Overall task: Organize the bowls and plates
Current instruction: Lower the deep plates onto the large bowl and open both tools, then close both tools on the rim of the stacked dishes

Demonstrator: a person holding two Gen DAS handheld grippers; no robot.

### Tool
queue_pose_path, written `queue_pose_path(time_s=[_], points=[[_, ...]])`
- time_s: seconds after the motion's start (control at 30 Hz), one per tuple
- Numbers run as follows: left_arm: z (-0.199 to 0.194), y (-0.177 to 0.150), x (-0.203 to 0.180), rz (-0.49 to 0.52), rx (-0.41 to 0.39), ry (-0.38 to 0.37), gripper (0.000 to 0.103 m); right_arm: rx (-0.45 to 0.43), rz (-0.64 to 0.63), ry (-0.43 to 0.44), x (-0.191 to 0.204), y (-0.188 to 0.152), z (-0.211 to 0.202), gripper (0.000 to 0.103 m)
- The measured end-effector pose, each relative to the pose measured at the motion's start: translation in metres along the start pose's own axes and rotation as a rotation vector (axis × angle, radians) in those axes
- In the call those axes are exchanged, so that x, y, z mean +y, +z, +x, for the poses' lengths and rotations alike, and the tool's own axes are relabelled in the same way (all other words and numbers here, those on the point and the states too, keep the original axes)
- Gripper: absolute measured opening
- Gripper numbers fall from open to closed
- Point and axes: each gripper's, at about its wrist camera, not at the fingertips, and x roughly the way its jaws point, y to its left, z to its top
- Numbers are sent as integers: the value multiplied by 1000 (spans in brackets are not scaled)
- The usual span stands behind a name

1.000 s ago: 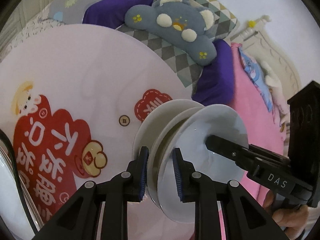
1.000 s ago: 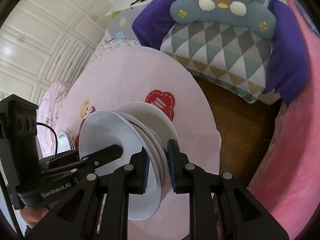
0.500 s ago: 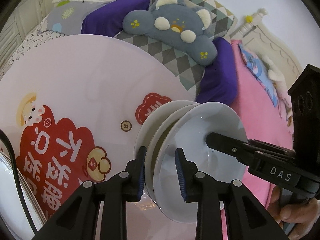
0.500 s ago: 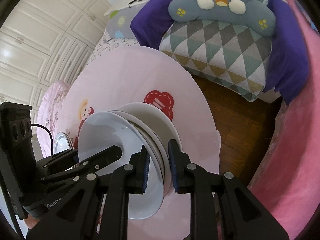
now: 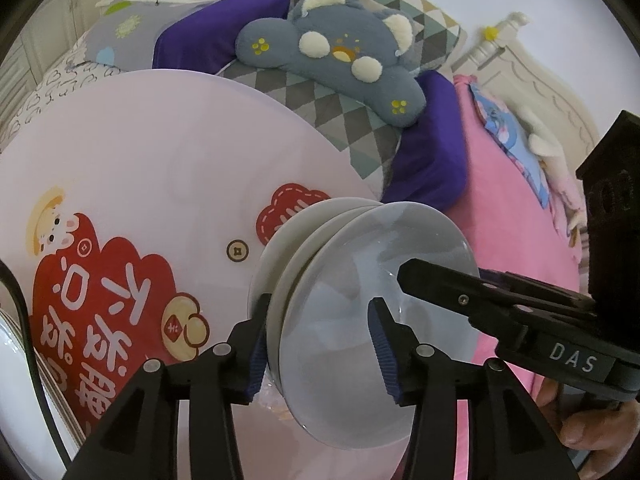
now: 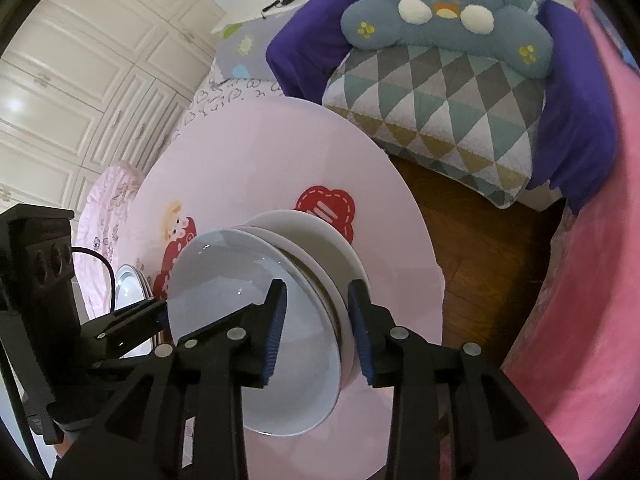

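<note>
As both tools open | plate stack (image 5: 360, 280) btwn jaws | on table (image 5: 160, 152)

A home bedroom: a bed (image 6: 440, 120) with a diamond-patterned quilt, purple pillows and a grey plush bear cushion (image 5: 332, 60) fills the background. White panelled wardrobe doors (image 6: 80, 80) line one wall beside a round pink table (image 5: 160, 160)
</note>
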Motion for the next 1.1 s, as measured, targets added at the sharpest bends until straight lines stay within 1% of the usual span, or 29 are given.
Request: queue_pose_path(time_s=[0.13, 0.23, 0.27, 0.3, 0.37, 0.43, 0.47, 0.53, 0.57, 0.6, 0.63, 0.67, 0.7, 0.77, 0.9, 1.1], points=[[-1, 0, 4, -3, 3, -8, 44, -8, -1, -5, 1, 2, -3, 35], [-2, 1, 5, -3, 6, -13, 44, -19, -1, -9, 1, 3, -6, 39], [-3, 1, 5, -2, 8, -13, 44, -24, -3, -17, 1, 4, -8, 42], [-3, 2, 5, -4, 11, -14, 46, -33, -8, -36, 2, 4, -10, 49], [-8, 2, 4, -3, 4, -33, 51, -42, -16, -48, 2, 4, -13, 57], [-11, 2, 2, 7, -5, -33, 59, -39, -15, -41, 2, 4, -13, 57], [-13, 2, 1, 11, -8, -37, 61, -40, -16, -48, 2, 3, -13, 57], [-17, 0, -1, 21, -21, -34, 71, -41, -12, -46, 0, 2, -13, 58], [-20, 0, -2, 26, -32, -19, 75, -42, -6, -42, -1, 1, -13, 61], [-22, -1, -2, 31, -39, 8, 86, -45, 0, -41, -3, 1, -14, 66], [-26, -2, -1, 36, -57, 36, 94, -49, 4, -42, -3, 1, -14, 70], [-29, -3, 0, 41, -69, 36, 96, -57, 11, -39, -5, 0, -16, 78], [-31, -3, 2, 42, -71, 33, 97, -64, 15, -39, -5, -1, -17, 85], [-35, -5, 7, 34, -71, 32, 97, -76, 23, -35, -7, -2, -20, 93], [-44, -11, 13, 32, -87, 42, 98, -97, 35, -15, -8, -5, -24, 103], [-66, -22, 17, 19, -118, 66, 100, -147, 44, 9, -4, -14, -36, 103]])
